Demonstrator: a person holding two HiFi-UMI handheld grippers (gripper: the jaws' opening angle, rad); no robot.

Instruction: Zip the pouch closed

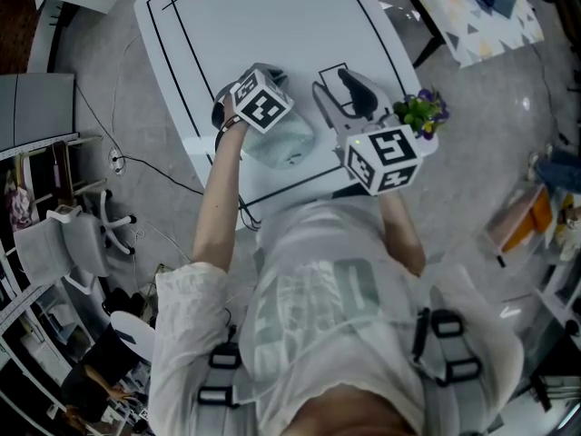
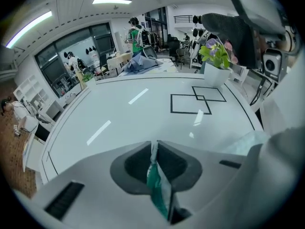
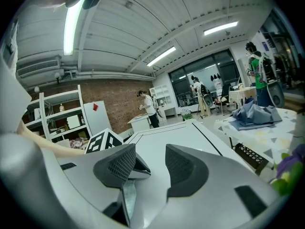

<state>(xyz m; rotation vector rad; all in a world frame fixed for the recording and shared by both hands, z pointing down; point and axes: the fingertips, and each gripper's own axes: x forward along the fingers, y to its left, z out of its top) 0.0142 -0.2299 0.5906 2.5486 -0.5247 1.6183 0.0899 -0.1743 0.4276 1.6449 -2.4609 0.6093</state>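
Note:
A pale green pouch lies on the white table near its front edge. My left gripper points steeply down onto it, under its marker cube. In the left gripper view, the left gripper is shut on a thin green-and-white edge of the pouch, which stands upright between the pads. My right gripper hovers just right of the pouch, apart from it. Seen from its own camera, the right gripper is open with nothing between its pads. It also shows at the upper right as the right gripper.
A small potted plant with purple flowers stands at the table's right edge, close to my right hand. Black taped rectangles mark the tabletop. Chairs and cables fill the floor at left; a second table stands at far right.

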